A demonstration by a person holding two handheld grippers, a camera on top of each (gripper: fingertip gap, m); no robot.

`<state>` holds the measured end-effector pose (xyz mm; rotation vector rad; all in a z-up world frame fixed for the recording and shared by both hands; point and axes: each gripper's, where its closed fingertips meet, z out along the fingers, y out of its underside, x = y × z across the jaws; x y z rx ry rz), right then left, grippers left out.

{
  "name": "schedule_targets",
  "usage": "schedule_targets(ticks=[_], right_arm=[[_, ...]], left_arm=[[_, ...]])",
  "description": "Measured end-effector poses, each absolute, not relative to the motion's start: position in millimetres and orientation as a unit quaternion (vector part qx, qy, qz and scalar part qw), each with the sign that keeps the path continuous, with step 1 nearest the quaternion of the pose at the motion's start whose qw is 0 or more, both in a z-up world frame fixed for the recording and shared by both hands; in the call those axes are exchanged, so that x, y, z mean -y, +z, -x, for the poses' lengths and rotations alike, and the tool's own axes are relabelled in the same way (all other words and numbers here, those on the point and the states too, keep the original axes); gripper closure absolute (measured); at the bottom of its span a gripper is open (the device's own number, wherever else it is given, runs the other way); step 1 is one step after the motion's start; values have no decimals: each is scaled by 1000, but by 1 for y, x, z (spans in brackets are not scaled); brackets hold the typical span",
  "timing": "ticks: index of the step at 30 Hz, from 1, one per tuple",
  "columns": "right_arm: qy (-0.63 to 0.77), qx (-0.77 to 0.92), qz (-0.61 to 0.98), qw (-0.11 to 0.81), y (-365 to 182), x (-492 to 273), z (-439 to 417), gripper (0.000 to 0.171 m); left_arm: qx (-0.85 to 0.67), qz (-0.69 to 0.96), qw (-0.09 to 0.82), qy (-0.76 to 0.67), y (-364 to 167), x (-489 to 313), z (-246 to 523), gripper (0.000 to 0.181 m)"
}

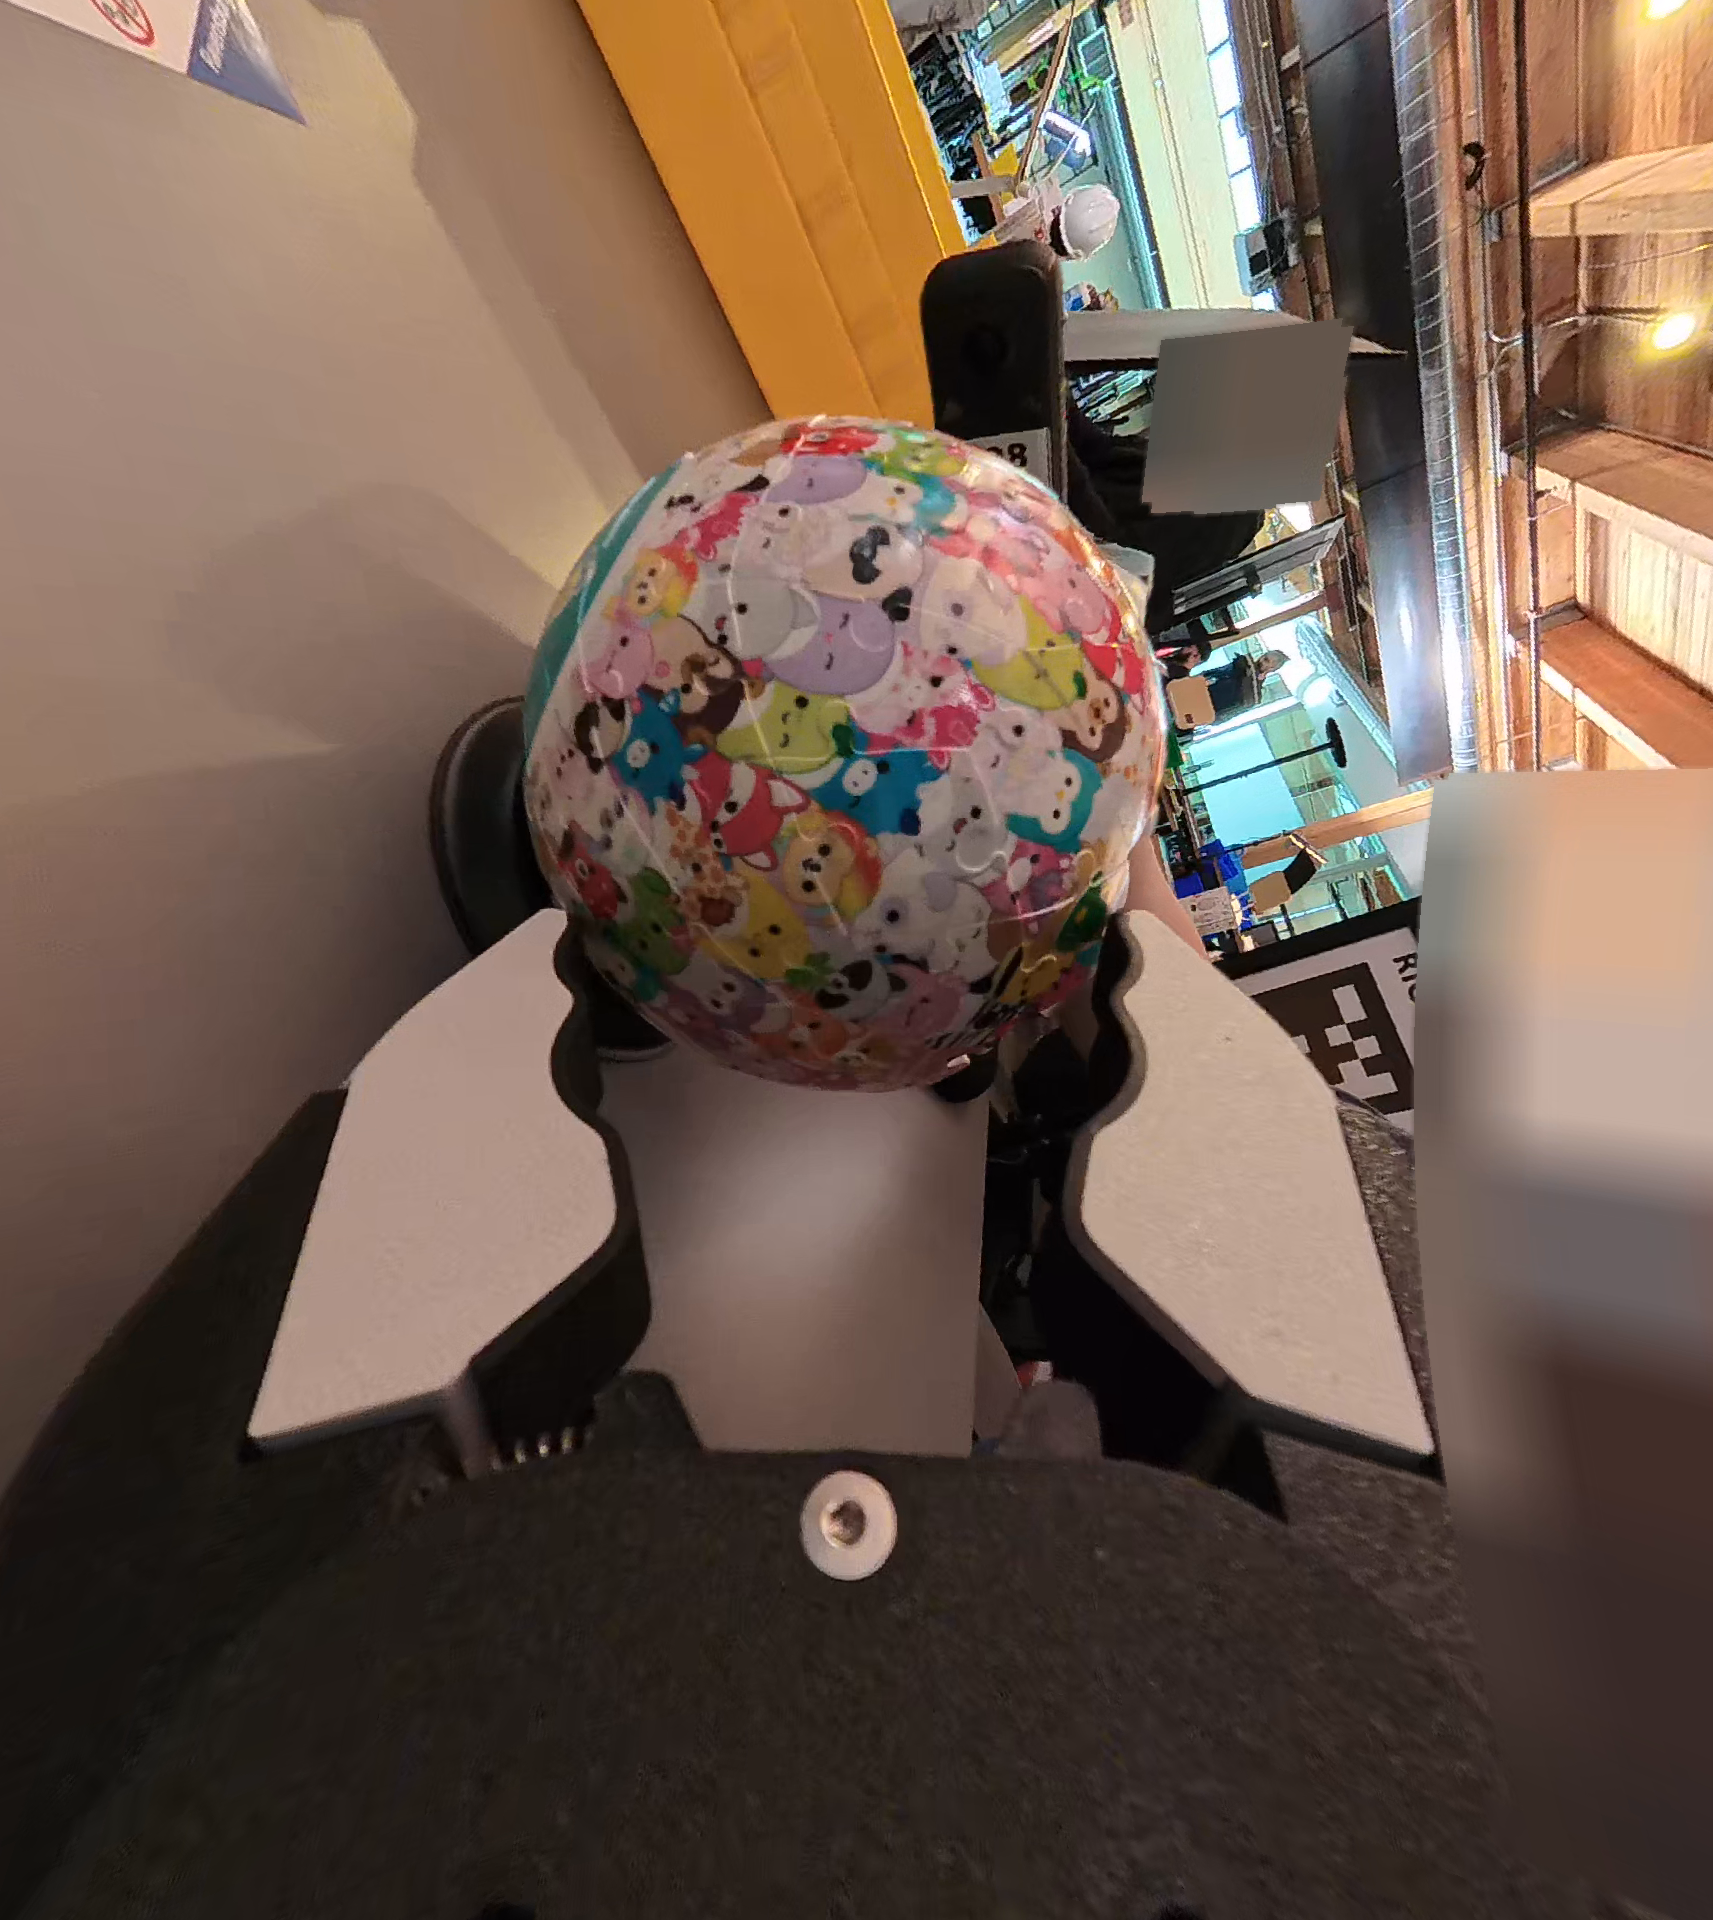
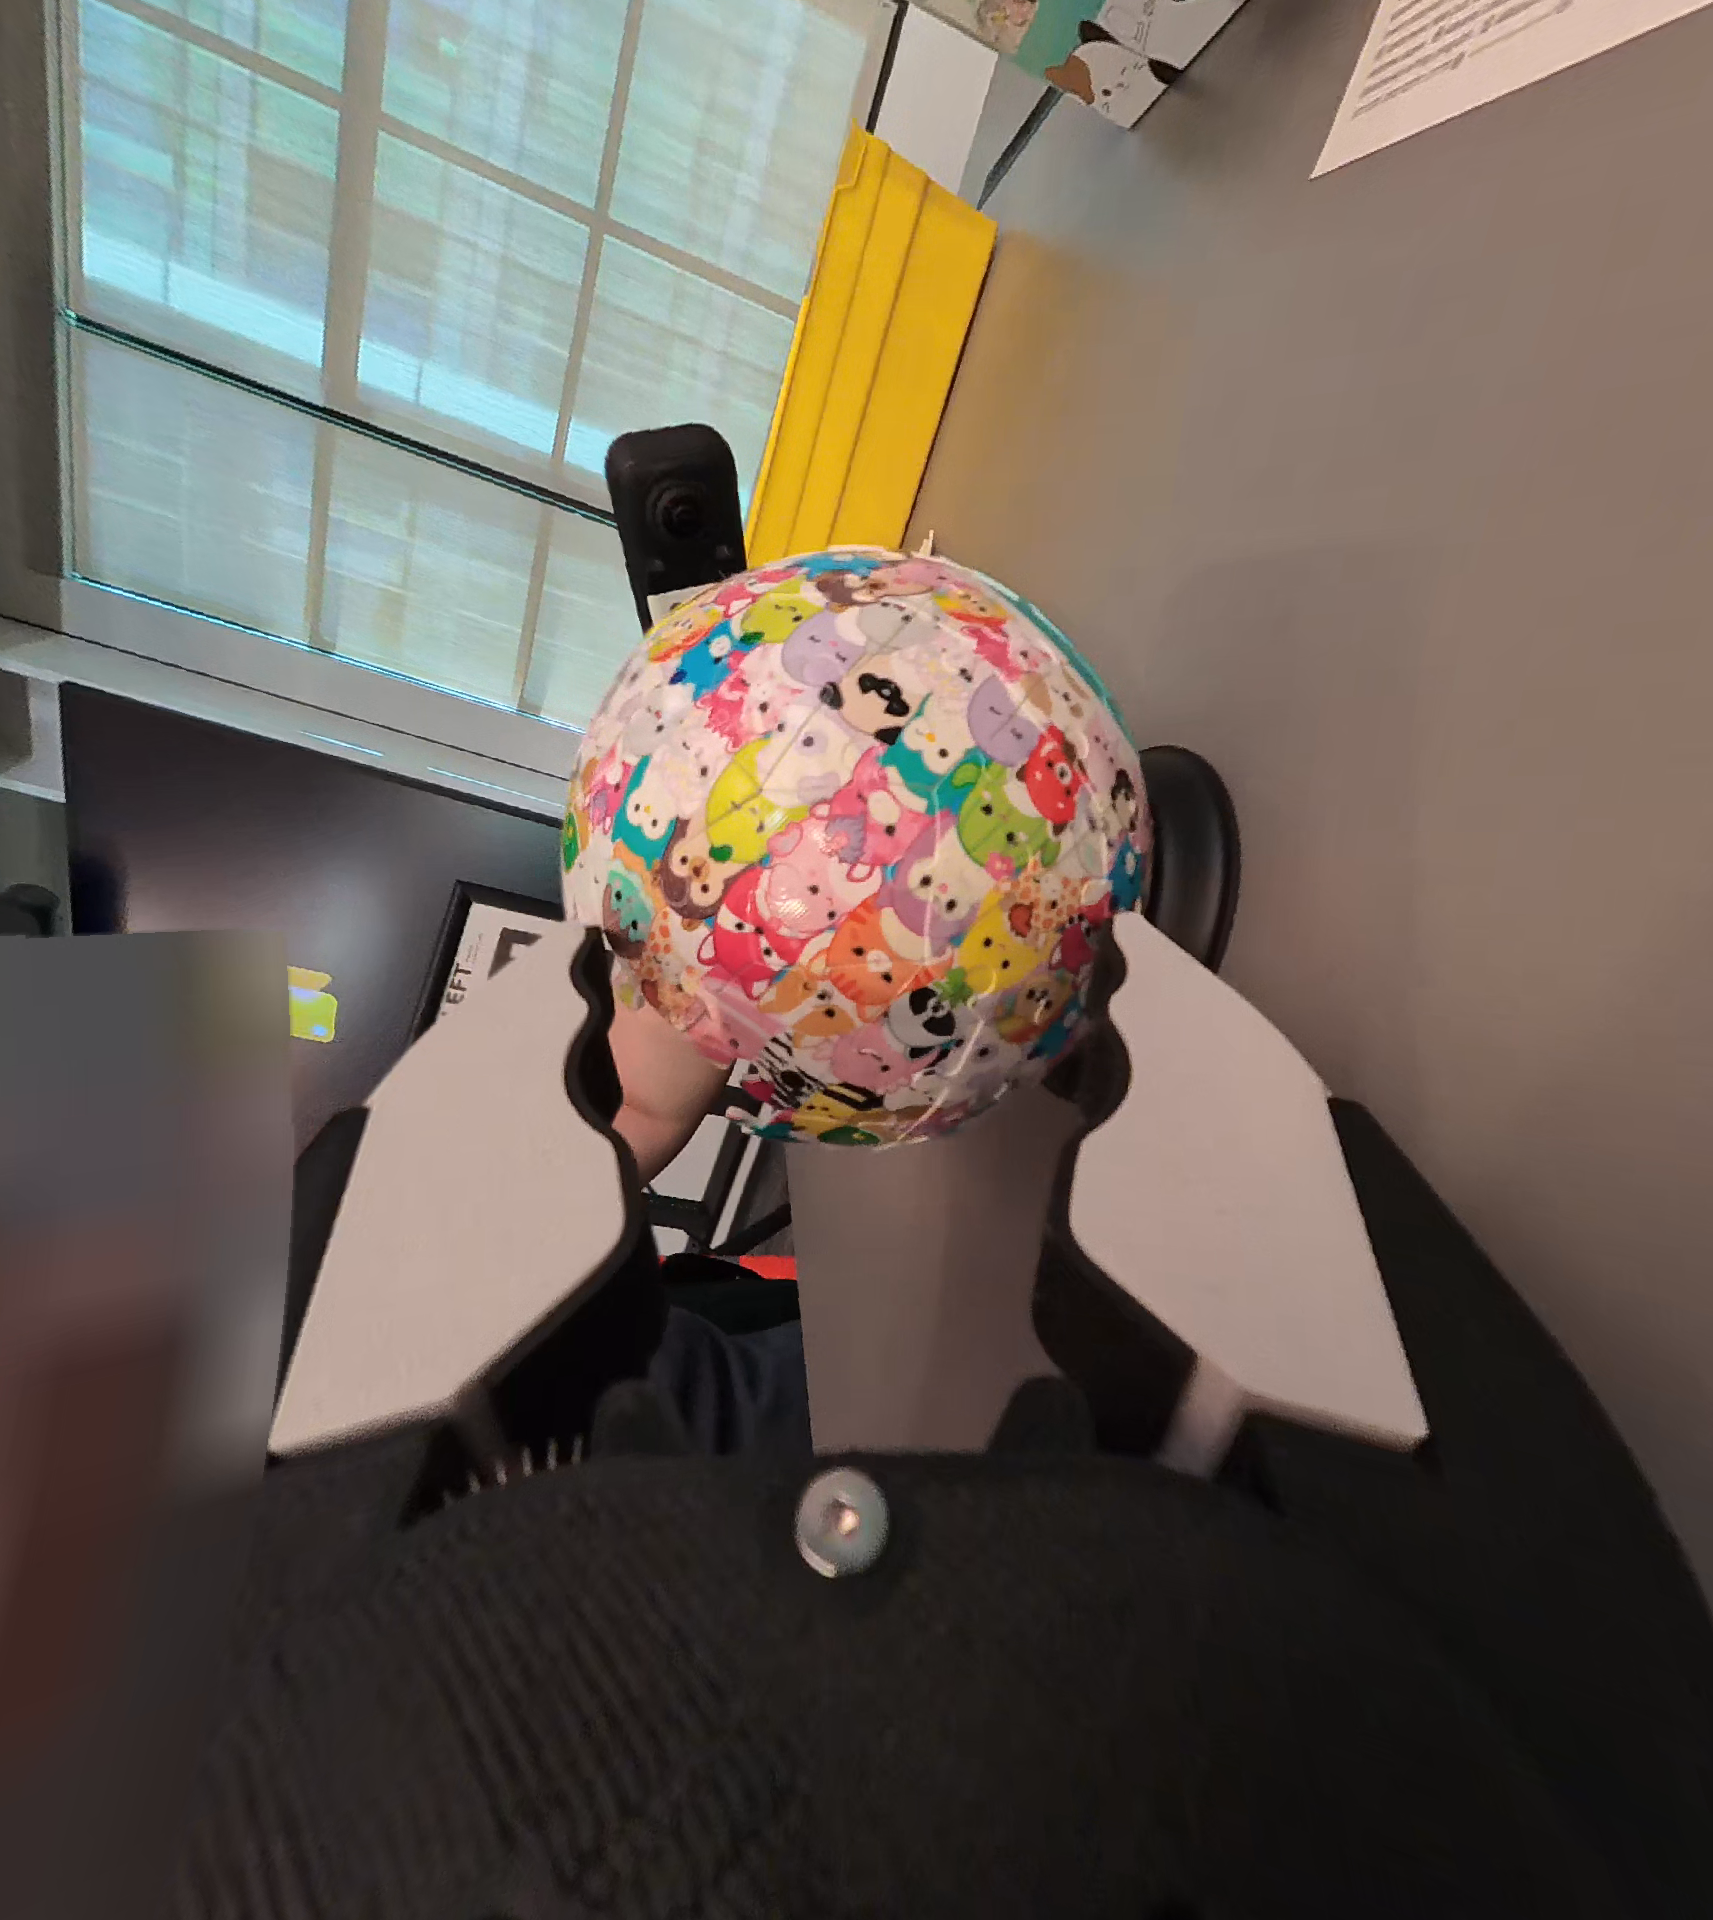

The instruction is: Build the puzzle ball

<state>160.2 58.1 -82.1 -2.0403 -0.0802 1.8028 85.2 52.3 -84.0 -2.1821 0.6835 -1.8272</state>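
The puzzle ball is a round ball covered in bright cartoon animals, with a teal patch on its table-facing side. It is held in the air beside the grey table. My left gripper has its jaws spread wide, and both fingertips press on the ball's near sides. The ball also fills the right wrist view. There my right gripper clasps it the same way, with its fingertips on the ball's edges. The right gripper's marker plate shows next to the left one.
Both views are rolled sideways, so the grey table stands like a wall. A black camera on a round black base stands just behind the ball. A yellow bin, a sheet of paper and a colourful box lie farther off. There is about 9 centimetres between the tips of the two grippers.
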Motion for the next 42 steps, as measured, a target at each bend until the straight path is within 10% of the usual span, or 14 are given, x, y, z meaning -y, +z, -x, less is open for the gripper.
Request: schedule_targets(ticks=[42], right_arm=[[674,-16,731,102,-84,-63,-159,82]], left_arm=[[-93,714,-3,-694,-86,-61,-78,96]])
